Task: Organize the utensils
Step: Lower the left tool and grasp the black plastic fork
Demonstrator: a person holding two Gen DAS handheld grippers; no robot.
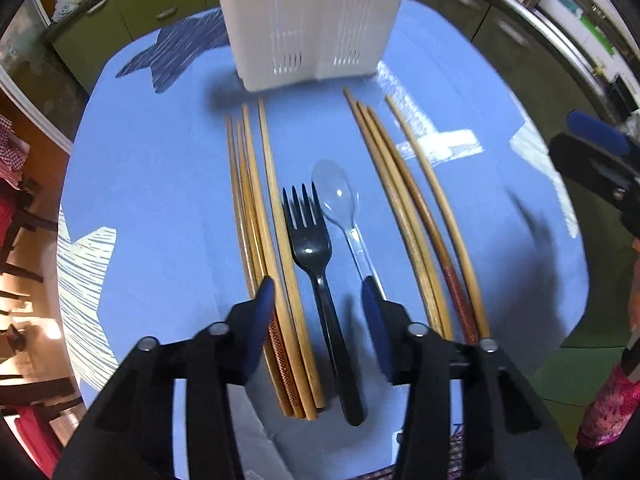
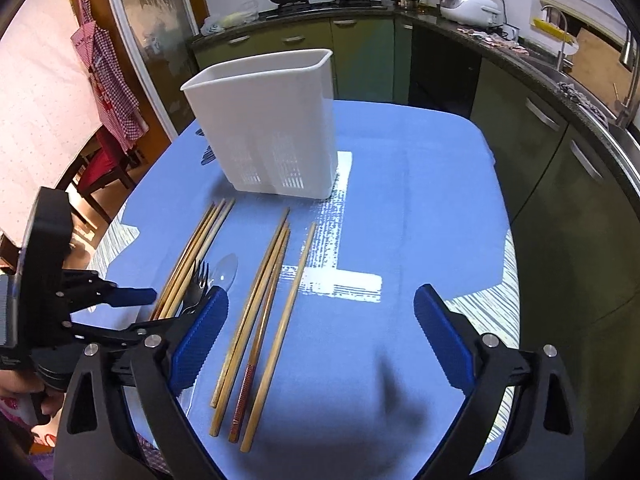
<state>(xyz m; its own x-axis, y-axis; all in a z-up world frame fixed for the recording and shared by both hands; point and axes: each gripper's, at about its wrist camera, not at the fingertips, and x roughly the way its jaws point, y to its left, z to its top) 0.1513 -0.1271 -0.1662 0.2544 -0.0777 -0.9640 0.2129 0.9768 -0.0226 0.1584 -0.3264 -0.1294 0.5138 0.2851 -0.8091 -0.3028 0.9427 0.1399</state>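
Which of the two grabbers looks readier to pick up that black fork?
Left. The left gripper hangs right over the black fork, fingers either side of its handle. The right gripper is open over bare tablecloth, beside the chopsticks.

Both claws look alike: the left claw point(image 1: 318, 294) and right claw point(image 2: 320, 320) show black angular arms, silver screw heads, ribbed blue fingers point(image 2: 444, 340). A pink patterned sleeve point(image 1: 612, 404) shows.
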